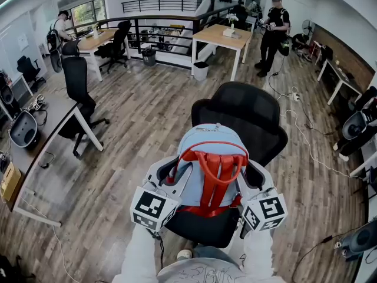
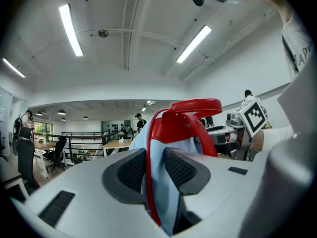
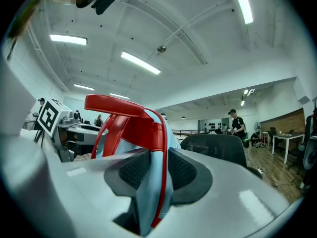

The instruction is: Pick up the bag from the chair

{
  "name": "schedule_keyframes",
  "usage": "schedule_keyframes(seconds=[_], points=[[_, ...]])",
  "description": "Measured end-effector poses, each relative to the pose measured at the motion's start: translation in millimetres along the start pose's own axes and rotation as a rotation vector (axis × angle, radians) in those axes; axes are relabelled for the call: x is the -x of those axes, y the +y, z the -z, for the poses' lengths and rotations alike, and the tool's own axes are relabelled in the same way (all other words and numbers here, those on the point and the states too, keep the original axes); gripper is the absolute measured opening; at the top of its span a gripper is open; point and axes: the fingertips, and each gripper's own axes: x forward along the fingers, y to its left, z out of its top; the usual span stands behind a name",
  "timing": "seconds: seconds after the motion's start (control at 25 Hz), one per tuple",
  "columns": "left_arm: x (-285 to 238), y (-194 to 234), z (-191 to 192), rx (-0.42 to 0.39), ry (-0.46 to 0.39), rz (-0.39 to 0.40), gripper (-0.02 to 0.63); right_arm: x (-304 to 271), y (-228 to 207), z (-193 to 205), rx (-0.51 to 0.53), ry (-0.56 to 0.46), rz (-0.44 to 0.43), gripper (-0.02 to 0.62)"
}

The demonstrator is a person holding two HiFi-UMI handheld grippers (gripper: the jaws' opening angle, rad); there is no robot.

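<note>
Twin handheld grippers clamp a backpack from either side in an open-plan office. The left gripper [image 1: 169, 180] [image 2: 156, 170] has its dark ribbed pads [image 2: 132, 171] pressed onto a fold of pale blue fabric edged in red; the right gripper [image 1: 252, 184] [image 3: 157, 171] pinches the same kind of fold on the opposite flank. The backpack [image 1: 209, 149] [image 2: 184, 125] [image 3: 132, 129], light blue with red straps and a red top handle [image 1: 213, 158], stands upright over the seat of a black office chair [image 1: 241, 114] [image 3: 218, 148], just in front of its mesh backrest. Whether its base rests on the seat cannot be made out. White sleeves [image 1: 136, 255] of the person holding the tools frame the bottom of the head view. Around the chair runs a wood-plank floor [image 1: 153, 111]. Farther off stand a pale wooden table [image 1: 221, 35], a dark railing [image 1: 159, 25] and a second black chair [image 1: 76, 81], while a person in black [image 1: 274, 31] stands well apart near the far wall.
</note>
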Motion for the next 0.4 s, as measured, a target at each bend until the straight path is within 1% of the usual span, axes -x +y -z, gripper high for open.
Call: schedule_keyframes(seconds=[0.4], points=[[-2.3,-6.6,-2.9,-0.004,-0.001,0.005,0.121,4.2,-5.5,-2.2,-0.007,-0.002,-0.002,0.127]])
